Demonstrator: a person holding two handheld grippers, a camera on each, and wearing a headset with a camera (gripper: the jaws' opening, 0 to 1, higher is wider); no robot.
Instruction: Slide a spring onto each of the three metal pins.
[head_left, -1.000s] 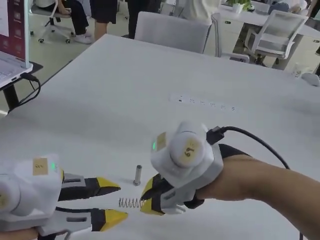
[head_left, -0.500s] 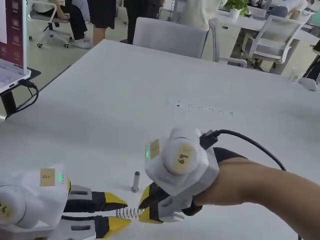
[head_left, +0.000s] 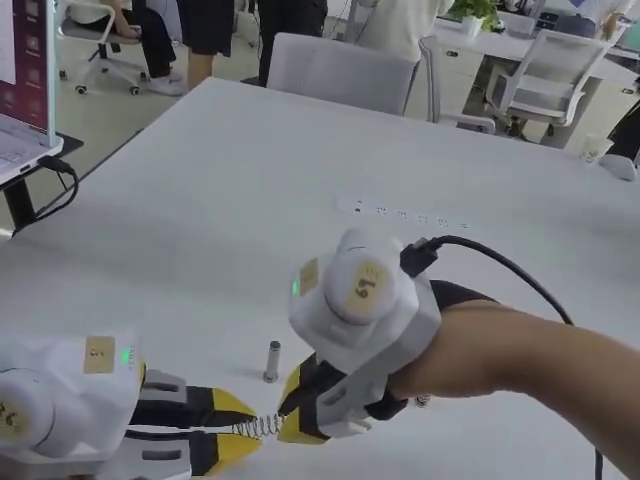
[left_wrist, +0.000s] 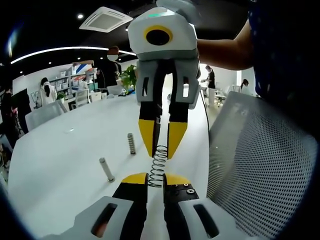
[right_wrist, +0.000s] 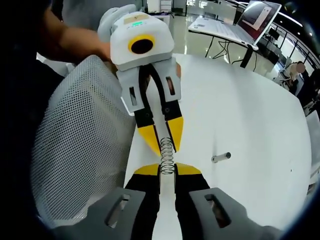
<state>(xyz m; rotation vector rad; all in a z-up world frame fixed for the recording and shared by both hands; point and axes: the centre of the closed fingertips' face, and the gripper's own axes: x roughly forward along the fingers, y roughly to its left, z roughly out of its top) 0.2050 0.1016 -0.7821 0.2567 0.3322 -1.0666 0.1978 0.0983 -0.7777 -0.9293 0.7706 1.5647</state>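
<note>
A small steel spring (head_left: 258, 427) hangs level between the two grippers, just above the white table (head_left: 250, 200). My left gripper (head_left: 240, 425), at the bottom left, is shut on one end of it. My right gripper (head_left: 290, 412) is shut on the other end. In the left gripper view the spring (left_wrist: 158, 165) rises from my left gripper (left_wrist: 156, 179) to my right gripper (left_wrist: 161, 142). A bare metal pin (head_left: 272, 360) stands upright just behind the spring. Farther off, a second pin (left_wrist: 131, 143) stands with a spring on it, beyond the bare pin (left_wrist: 106, 169).
A mesh chair back (left_wrist: 260, 160) is close beside the table's near edge. A recessed socket strip (head_left: 410, 215) lies mid-table. A laptop (head_left: 20, 90) is at the far left, with office chairs (head_left: 340, 70) and people behind the table.
My left gripper has moved right and shut on the free end of the spring. My right gripper has kept hold of the spring's other end, almost in place.
</note>
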